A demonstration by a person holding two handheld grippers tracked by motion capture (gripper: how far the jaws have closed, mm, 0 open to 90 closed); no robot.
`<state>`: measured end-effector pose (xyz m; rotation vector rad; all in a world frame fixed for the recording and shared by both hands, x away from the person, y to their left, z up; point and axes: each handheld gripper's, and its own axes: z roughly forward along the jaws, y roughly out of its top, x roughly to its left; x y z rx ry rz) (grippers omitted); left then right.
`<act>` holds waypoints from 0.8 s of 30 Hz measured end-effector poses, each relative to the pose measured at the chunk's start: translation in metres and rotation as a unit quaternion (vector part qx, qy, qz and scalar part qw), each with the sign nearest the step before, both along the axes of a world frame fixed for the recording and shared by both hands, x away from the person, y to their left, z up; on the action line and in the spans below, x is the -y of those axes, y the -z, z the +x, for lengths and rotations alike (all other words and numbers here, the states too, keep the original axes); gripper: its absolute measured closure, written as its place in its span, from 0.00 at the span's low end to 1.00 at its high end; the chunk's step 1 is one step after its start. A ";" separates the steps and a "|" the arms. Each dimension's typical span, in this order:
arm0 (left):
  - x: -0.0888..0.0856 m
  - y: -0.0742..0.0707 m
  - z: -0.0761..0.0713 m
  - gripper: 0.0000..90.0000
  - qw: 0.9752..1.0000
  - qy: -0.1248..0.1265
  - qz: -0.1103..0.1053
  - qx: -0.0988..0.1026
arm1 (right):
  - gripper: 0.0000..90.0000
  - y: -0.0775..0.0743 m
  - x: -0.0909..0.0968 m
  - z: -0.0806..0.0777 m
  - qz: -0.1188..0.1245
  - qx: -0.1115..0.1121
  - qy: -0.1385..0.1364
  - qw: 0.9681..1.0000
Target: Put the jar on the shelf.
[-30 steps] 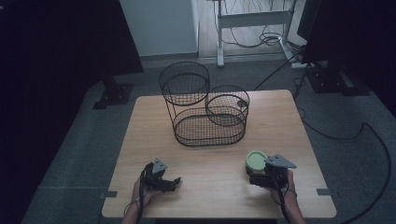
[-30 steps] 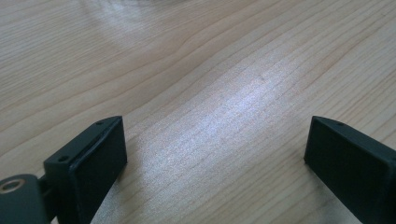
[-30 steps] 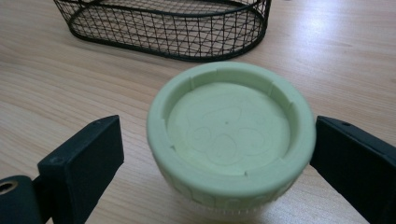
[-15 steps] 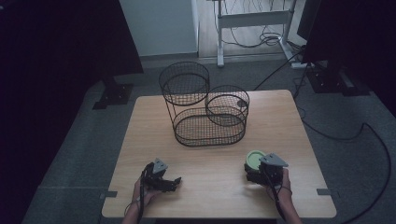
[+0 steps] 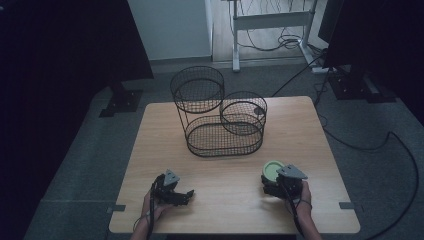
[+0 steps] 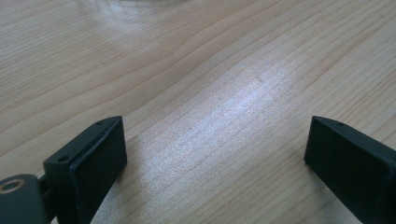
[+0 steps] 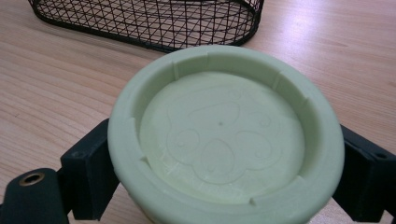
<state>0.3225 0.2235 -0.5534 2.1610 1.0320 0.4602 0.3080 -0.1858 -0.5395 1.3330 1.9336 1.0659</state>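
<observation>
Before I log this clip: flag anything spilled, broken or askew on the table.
Nothing stands out. The wire basket set stands upright on the table, the green lid looks whole between the right gripper jaws, and the left gripper sits open over bare wood.

This looks like a lab or recording room rather than a home. A plain wooden bench (image 5: 235, 165) stands alone on grey carpet (image 5: 90, 165), with strips of tape (image 5: 118, 208) marking the floor at its near corners. Dark curtains or screens on black stands (image 5: 120, 100) close in both sides. Behind, loose cables (image 5: 280, 42) trail under a white-framed desk (image 5: 270, 20), and another cable (image 5: 400, 165) snakes across the carpet at the right. The light is dim.
</observation>
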 end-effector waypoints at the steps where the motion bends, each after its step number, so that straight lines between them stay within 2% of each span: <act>1: 0.000 0.000 0.000 0.06 1.000 0.000 0.000 0.000 | 0.12 0.000 0.000 0.000 0.001 0.002 0.001 1.000; 5: 0.000 0.000 0.000 0.06 1.000 0.000 0.000 0.000 | 0.12 -0.005 -0.002 -0.004 0.004 0.017 0.003 1.000; 11: 0.000 0.000 0.000 0.06 1.000 0.000 0.000 0.000 | 0.12 -0.008 -0.004 -0.007 0.005 0.023 0.001 1.000; 16: 0.000 0.000 0.000 0.06 1.000 0.000 0.000 0.000 | 0.12 -0.011 -0.006 -0.004 0.008 0.025 -0.005 1.000; 24: 0.000 0.000 0.000 0.06 1.000 0.000 0.000 0.000 | 0.12 -0.026 -0.011 0.000 0.019 0.040 -0.007 0.999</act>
